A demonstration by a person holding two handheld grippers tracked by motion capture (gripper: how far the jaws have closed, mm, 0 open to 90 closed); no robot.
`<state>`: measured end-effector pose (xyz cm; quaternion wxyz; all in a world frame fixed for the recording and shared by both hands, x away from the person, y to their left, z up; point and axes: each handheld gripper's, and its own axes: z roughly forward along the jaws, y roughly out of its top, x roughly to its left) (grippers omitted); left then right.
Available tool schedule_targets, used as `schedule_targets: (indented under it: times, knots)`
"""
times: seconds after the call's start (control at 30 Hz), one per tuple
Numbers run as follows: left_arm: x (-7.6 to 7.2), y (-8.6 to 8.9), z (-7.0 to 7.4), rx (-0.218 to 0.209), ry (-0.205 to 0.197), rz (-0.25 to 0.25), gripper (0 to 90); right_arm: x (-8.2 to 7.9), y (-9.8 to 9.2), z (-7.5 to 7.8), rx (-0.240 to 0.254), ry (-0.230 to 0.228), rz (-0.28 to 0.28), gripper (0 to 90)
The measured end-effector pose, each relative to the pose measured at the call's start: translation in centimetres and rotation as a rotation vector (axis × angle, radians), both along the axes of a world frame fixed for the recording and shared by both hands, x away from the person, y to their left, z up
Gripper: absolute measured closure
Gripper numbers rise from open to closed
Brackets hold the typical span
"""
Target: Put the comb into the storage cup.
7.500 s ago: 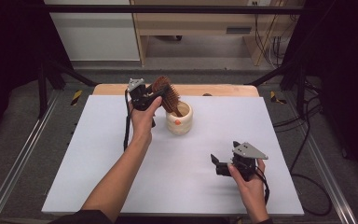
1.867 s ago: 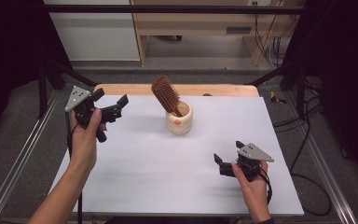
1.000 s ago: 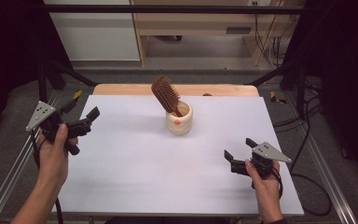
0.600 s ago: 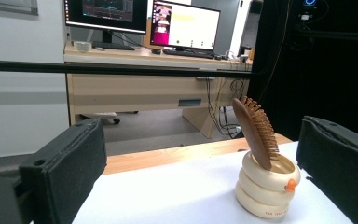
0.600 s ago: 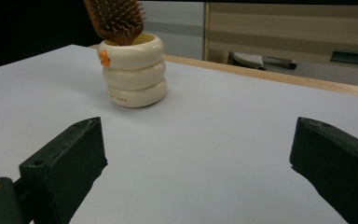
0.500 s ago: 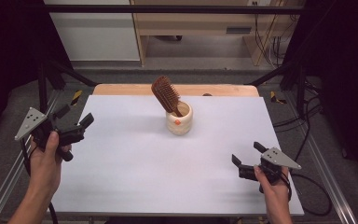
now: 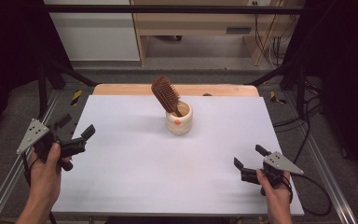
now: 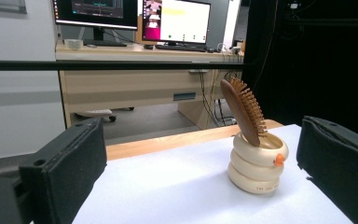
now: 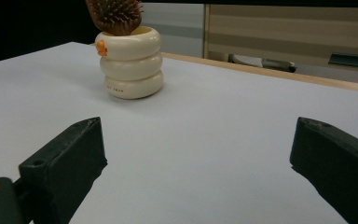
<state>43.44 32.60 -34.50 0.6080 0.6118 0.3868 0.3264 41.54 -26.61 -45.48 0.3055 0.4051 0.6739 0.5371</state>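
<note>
A cream ringed holder [image 7: 179,119] stands on the white table [image 7: 168,177] toward its far edge, with a brown wooden hairbrush [image 7: 165,94] leaning in it, bristles up. The left gripper [image 7: 74,134] is held well to the holder's left, at the table's edge, jaws spread wide and empty. The right gripper [image 7: 248,161] sits well apart from the holder at the near right, jaws likewise parted, holding nothing.

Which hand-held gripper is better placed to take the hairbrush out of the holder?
Probably the left hand-held gripper: it is open and raised at about the height of the hairbrush, which leans toward its side. The right hand-held gripper sits low beside the table.
</note>
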Motion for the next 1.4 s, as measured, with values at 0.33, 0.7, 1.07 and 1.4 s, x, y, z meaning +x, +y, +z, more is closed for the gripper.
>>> schedule_targets:
  times: [0.33,0.7,1.07,1.4]
  knots:
    - [-0.9,0.8,-0.3,-0.017,-0.003,0.007,1.7,-0.1,-0.1,-0.1,-0.01,-0.007,0.0,3.6]
    - [-1.9,1.7,-1.0,-0.028,-0.008,0.013,1.7,-0.1,0.1,-0.2,-0.027,-0.003,0.011,3.6]
    - [-2.8,2.3,-1.7,-0.014,-0.014,0.017,1.6,-0.1,0.1,-0.2,-0.029,-0.002,0.015,3.6]
    - [-3.4,1.9,-3.3,-0.007,-0.005,-0.003,1.6,-0.1,0.0,-0.2,-0.029,-0.002,0.016,3.6]
